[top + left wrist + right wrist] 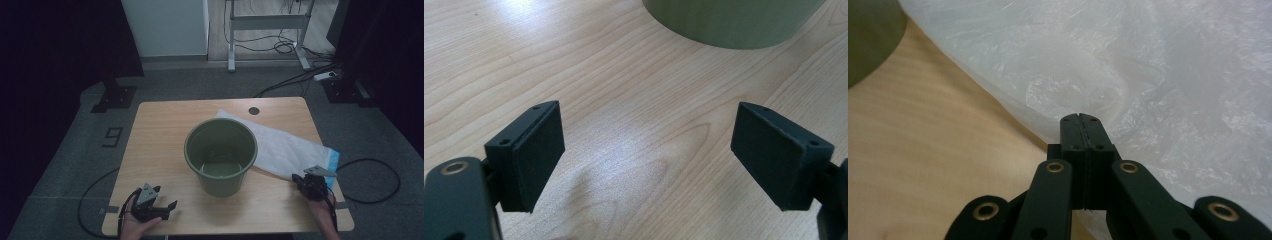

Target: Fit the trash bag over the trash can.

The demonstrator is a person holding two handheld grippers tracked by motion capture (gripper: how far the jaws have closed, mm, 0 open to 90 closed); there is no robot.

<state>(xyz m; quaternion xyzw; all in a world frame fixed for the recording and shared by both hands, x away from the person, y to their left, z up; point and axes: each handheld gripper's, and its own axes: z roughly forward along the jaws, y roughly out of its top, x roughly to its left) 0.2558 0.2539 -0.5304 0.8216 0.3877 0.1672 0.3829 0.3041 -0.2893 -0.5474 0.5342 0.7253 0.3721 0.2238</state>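
My right gripper point(300, 178) pinched shut on the plastic bag point(285, 147) edge, left gripper point(167, 206) wide open, empty, green bucket point(221, 155) between them.

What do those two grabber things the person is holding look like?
Both are black. The left gripper has two flat, rectangular black pads with small screw holes on their edges. The right gripper has black link arms joined by brass-coloured ringed pins. Each carries a grey three-cornered plate on top, and a thin black cable trails from it across the floor.
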